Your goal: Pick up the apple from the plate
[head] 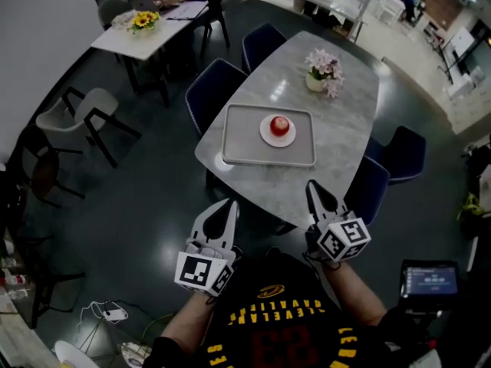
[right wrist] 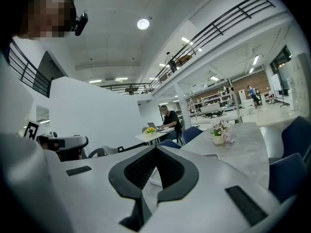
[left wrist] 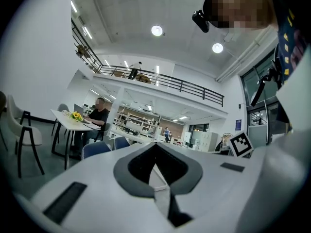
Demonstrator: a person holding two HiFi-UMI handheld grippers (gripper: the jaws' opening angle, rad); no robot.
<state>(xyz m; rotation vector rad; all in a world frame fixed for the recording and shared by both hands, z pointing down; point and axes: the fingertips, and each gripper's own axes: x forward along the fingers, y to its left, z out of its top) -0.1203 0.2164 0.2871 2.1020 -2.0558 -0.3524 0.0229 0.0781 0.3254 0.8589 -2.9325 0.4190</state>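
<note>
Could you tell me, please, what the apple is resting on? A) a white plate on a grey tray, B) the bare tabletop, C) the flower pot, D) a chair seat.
A: the apple sits on the white plate, which lies on the grey tray.

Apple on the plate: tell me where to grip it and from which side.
Grip the apple across its round middle, coming from above and the table's near edge: it sits alone on the plate, nothing beside it to block jaws. The right gripper is shut; open it first.
</note>
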